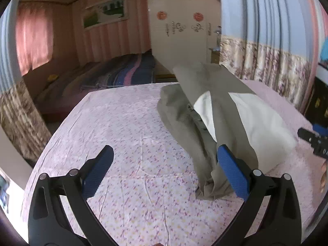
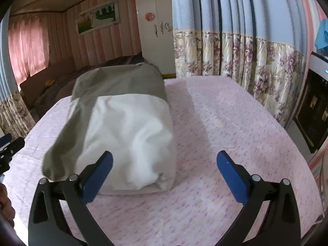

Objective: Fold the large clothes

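Khaki garment (image 2: pixel 114 86) folded on bed (image 2: pixel 225 123), lining seemingly white

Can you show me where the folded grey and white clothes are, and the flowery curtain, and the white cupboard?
folded clothes (image 2: pixel 131 135), right wrist view, on the white lining.
flowery curtain (image 2: pixel 246 61), right wrist view, on its floral lower band.
white cupboard (image 2: pixel 155 37), right wrist view, on its door.
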{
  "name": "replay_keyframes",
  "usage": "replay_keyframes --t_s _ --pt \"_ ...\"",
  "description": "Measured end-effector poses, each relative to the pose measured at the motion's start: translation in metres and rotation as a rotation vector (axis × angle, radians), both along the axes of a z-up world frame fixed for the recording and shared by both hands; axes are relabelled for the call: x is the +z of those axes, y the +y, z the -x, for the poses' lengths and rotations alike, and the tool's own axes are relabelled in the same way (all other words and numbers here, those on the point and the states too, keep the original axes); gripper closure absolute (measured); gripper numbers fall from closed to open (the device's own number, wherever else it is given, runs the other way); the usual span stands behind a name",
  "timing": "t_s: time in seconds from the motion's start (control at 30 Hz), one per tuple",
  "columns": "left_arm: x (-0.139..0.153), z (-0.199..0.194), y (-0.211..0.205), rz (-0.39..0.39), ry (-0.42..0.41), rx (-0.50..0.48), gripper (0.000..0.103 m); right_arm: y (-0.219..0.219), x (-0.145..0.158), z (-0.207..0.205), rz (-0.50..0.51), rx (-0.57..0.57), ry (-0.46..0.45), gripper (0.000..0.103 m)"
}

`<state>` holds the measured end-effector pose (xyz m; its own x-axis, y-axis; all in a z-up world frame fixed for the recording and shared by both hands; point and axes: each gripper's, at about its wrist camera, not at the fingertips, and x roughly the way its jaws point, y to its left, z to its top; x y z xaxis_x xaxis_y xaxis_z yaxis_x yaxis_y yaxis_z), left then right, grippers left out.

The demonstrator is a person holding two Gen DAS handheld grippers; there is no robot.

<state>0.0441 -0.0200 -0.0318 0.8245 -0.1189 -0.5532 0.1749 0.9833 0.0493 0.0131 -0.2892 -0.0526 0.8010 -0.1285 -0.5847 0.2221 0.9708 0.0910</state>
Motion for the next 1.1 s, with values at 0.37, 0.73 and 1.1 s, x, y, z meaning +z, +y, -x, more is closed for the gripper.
replay_keyframes --t_s 0.37,0.73,1.1 --pt "0.023 0.028 0.019 0.047 0.014 0.091 0.003 0.043 0.040 0.028 0.071 0.032 -0.056 0.002" --pt "0.041 0.041 0.021 0.058 -0.018 0.082 0.003 0.056 0.064 0.050 0.107 0.015 -0.142 0.002" --pt "0.041 0.042 0.012 0.053 -0.037 0.062 0.003 0.058 0.069 0.051 0.124 0.004 -0.152 0.002"
